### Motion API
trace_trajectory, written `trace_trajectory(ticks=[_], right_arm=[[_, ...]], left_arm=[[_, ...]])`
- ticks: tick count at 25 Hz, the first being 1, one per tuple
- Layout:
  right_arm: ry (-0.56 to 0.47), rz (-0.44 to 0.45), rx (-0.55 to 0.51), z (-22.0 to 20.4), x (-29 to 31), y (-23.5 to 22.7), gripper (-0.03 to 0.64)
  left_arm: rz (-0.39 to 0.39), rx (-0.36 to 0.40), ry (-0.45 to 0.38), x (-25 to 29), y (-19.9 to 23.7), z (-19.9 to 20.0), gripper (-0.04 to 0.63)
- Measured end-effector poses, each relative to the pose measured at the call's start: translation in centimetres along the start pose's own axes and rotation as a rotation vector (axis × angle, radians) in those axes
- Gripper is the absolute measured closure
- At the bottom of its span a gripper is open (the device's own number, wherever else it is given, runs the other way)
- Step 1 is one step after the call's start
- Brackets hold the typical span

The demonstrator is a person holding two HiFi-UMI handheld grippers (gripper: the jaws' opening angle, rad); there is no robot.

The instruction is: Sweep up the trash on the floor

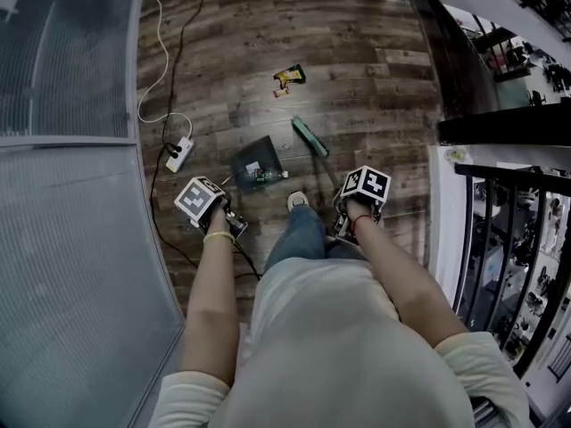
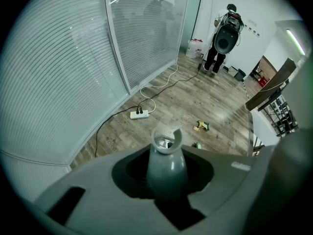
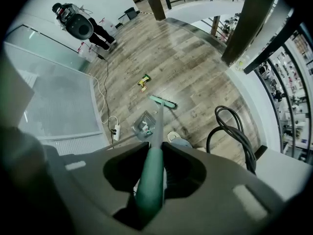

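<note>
Left gripper [image 2: 166, 177] clamps the grey plastic dustpan handle [image 2: 165, 155] at lower centre; right gripper [image 3: 152, 177] clamps the long green broom handle [image 3: 156, 141].

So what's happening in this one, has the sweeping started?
A person stands on a wooden floor with a gripper in each hand. The left gripper is shut on the grey dustpan handle, and the right gripper is shut on the green broom handle. The dustpan sits on the floor with some litter in it, the broom head beside it. A yellow-green wrapper lies farther out, unswept.
</note>
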State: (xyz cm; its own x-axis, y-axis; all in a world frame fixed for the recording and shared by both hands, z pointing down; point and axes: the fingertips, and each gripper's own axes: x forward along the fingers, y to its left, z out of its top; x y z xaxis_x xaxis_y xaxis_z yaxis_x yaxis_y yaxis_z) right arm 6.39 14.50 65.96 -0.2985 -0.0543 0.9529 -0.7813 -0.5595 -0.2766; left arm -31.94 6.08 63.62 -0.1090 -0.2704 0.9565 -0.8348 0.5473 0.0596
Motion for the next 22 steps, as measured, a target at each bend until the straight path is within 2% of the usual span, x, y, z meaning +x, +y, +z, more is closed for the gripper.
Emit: trace_trajectory(ticks=[8, 16, 22], right_arm=[[0.042, 0.001, 0.062, -0.3, 1.6, 2.2, 0.520], [0.094, -0.005, 0.003, -1.3, 2.8, 3.5, 0.520], [0.125, 0.045, 0.107, -2.0, 3.3, 4.9, 0.522]], left_arm=[[0.011, 0.004, 0.007, 0.4, -0.2, 1.0, 0.503], [0.021, 0.008, 0.009, 0.9, -0.9, 1.5, 0.502], [0.029, 0.006, 0.008, 0.9, -1.2, 1.7, 0.502]])
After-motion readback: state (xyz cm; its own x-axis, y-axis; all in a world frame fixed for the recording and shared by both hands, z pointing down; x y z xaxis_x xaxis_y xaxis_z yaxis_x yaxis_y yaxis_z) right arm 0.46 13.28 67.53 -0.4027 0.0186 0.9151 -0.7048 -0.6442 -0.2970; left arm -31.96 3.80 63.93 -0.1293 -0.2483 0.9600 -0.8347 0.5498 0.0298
